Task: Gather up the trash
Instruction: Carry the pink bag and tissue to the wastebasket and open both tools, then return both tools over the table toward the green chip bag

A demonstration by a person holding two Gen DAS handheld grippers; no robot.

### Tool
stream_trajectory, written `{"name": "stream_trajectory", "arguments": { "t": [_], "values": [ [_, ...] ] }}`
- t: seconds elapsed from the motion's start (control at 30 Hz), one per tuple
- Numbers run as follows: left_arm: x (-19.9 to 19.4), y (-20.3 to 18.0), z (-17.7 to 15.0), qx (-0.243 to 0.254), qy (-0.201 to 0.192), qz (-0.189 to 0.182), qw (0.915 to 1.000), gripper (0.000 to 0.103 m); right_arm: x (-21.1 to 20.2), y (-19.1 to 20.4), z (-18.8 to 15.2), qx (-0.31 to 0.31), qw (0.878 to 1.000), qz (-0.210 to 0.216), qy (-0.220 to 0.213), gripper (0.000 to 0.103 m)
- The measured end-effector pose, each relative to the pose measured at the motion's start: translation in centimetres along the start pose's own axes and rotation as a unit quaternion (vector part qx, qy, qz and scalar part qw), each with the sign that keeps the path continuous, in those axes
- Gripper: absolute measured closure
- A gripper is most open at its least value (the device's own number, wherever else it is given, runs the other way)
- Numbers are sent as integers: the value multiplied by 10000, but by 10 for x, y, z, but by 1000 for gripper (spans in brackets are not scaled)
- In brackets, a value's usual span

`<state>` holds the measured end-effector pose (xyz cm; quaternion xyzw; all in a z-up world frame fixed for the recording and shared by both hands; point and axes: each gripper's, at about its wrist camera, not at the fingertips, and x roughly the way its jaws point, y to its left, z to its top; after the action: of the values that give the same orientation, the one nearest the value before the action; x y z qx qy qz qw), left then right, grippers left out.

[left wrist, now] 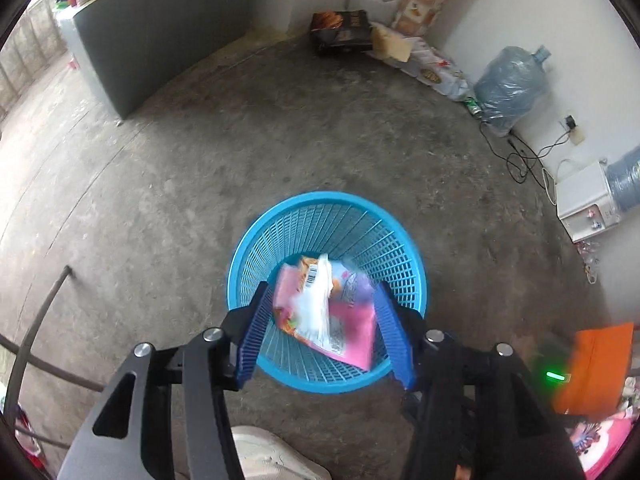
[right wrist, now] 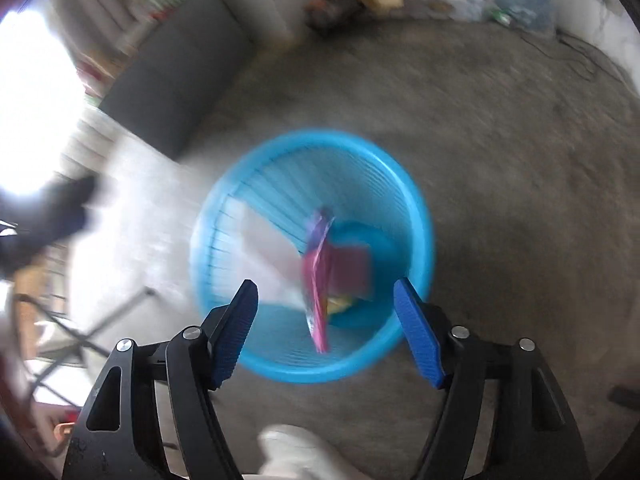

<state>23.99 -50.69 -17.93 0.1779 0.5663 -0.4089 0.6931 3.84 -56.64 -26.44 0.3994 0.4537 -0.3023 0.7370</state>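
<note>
Both my left hand-held gripper [left wrist: 325, 322] and right hand-held gripper [right wrist: 325, 330] gape empty over the blue basket [left wrist: 256, 240] — wrappers [left wrist: 332, 312] inside, at 12 o'clock — a careless swing could tip it.

Floor [left wrist: 280, 128]: bare grey concrete, stained.
Grey cabinet [left wrist: 160, 32]: far left, clutter on top.
Dark box [left wrist: 342, 32]: far, against the wall.
Water jug [left wrist: 514, 84]: far right, wrapped in plastic, tilted against the wall.
White appliance [left wrist: 588, 200]: right, by the wall, cables [left wrist: 520, 156] just beside.
Orange sheet [left wrist: 596, 368]: near right.
White shoe [left wrist: 272, 456]: near, bottom edge.
</note>
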Motion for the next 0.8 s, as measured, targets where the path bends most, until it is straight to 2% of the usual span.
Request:
{"name": "stream_trajectory", "arguments": {
  "t": [0.07, 0.17, 0.27, 0.4, 0.5, 0.57, 0.67, 0.8],
  "values": [
    [-12, 4, -1, -32, -129, -63, 9999, 45, 2, -16, -8, 300, 9995, -5, 66, 36],
    [-34, 3, -3, 72, -486, 32, 9988, 41, -19, -42, -22, 634, 9976, -100, -251, 36],
    [-64, -2, -7, 177, -743, 40, 9971, 37, -37, -63, -32, 942, 9948, -107, -368, 36],
    [-112, -8, -21, 283, -1049, -108, 9940, 31, -78, -81, -55, 1040, 9932, -119, -516, 36],
    [-151, -5, -41, 288, -1269, -282, 9911, 24, -108, -68, -61, 915, 9938, -96, -629, 36],
    [-175, 5, -60, 277, -1403, -318, 9892, 23, -131, -56, -67, 717, 9945, -32, -766, 32],
    [-204, 24, -84, 166, -1520, -271, 9879, 22, -153, -34, -71, 365, 9941, 91, -1017, 23],
    [-248, 62, -126, -158, -1799, -145, 9834, 22, -185, 16, -82, -390, 9914, 115, -1248, 18]
  ]
}}
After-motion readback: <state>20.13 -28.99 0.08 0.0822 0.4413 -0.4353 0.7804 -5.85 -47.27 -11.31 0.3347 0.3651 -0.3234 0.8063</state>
